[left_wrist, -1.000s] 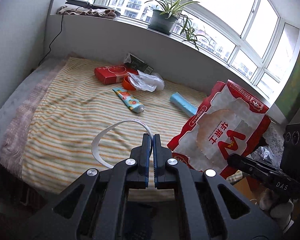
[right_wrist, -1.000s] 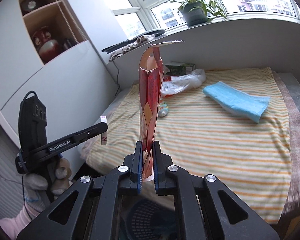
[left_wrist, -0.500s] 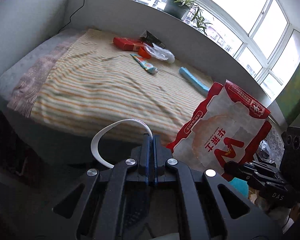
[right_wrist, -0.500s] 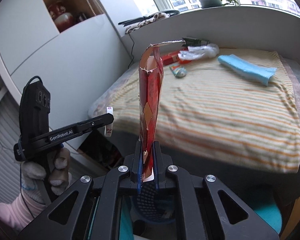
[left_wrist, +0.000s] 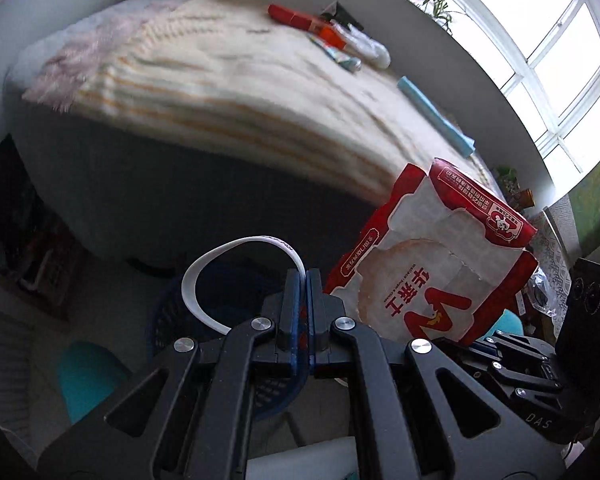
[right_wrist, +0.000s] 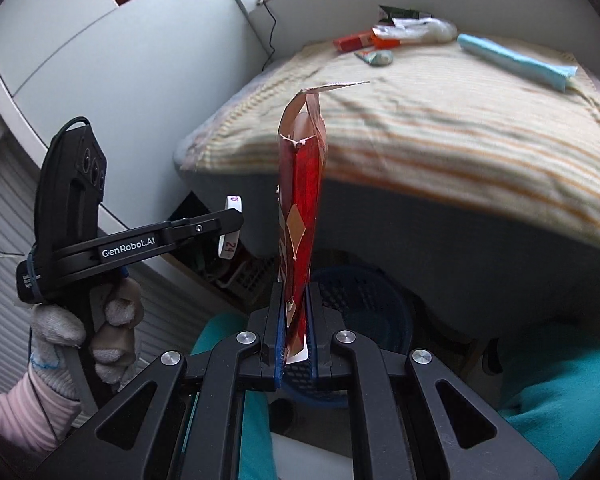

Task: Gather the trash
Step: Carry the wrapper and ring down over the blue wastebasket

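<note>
Your left gripper (left_wrist: 303, 280) is clamped on a curled white strip (left_wrist: 204, 276), and your right gripper (right_wrist: 296, 320) is clenched on the bottom edge of a torn red and white snack bag (right_wrist: 300, 200), which stands upright between its fingers. A second ago both tools looked out level over the striped bed (left_wrist: 228, 80); now they have dropped and tipped downward, so the bed edge sits high in both views and a dark blue mesh basket (right_wrist: 364, 300) shows below the fingertips. That suggests you are at the drop-off step: both pieces look close to being above the basket, and the grips have not changed on the way. Letting go is still to come, and I would judge the tall bag likelier than the strip to catch the rim or fall outside if it tips. More trash is left on the bed by the wall: a red box (right_wrist: 352, 42), a small tube (right_wrist: 376, 57), a crumpled clear plastic wrapper (right_wrist: 424, 28) and a light blue folded piece (right_wrist: 516, 62). The left wrist view shows the bag's broad printed face (left_wrist: 432, 272), which the right wrist view sees only edge-on. The right wrist view shows your gloved left hand (right_wrist: 88, 328) on the handle and the strip's printed end, plus more of the basket's mesh.
</note>
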`<state>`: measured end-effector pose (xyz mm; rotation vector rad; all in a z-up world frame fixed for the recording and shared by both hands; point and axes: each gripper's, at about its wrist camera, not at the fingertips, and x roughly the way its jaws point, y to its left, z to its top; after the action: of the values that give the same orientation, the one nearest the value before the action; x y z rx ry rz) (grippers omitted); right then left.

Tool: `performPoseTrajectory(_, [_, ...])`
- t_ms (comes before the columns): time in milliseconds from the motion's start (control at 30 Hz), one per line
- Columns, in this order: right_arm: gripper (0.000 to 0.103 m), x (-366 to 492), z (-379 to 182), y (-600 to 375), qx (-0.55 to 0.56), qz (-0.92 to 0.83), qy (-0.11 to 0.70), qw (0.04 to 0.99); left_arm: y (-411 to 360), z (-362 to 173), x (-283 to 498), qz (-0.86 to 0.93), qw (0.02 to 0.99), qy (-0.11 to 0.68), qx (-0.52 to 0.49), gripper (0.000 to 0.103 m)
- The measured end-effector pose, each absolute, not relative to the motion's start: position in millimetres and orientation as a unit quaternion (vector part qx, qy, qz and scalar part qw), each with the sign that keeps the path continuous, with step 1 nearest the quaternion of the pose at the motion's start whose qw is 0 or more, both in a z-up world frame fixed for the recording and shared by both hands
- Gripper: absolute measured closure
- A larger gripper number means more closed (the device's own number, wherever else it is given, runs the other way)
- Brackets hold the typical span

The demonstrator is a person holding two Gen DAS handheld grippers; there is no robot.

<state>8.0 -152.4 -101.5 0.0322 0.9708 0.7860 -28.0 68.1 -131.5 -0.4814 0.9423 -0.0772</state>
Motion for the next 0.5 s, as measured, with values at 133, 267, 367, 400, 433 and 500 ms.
performPoseTrajectory(133, [0.096, 8, -119, -147, 0.003, 0.362, 0.472, 0.804, 65, -156, -29, -0.033, 0.847, 0.472, -0.242, 0.102])
performPoseTrajectory(267, [0.096, 10, -138, -142, -0.003, 0.357, 0.491, 0.795, 63, -181, -30, -0.025, 0.835, 0.495, -0.239, 0.102])
performPoseTrajectory(367, [0.096, 9, -151, -140, -0.008, 0.353, 0.504, 0.789, 63, -197, -30, -0.015, 0.827, 0.509, -0.237, 0.102])
performPoseTrajectory(400, [0.096, 9, -155, -139, -0.010, 0.351, 0.508, 0.787, 64, -201, -30, -0.011, 0.825, 0.513, -0.235, 0.102])
performPoseTrajectory(433, [0.096, 10, -159, -137, -0.011, 0.349, 0.511, 0.785, 64, -206, -30, -0.006, 0.823, 0.518, -0.234, 0.102])
performPoseTrajectory(500, [0.096, 12, -167, -135, -0.014, 0.345, 0.519, 0.782, 65, -213, -29, -0.002, 0.819, 0.524, -0.234, 0.102])
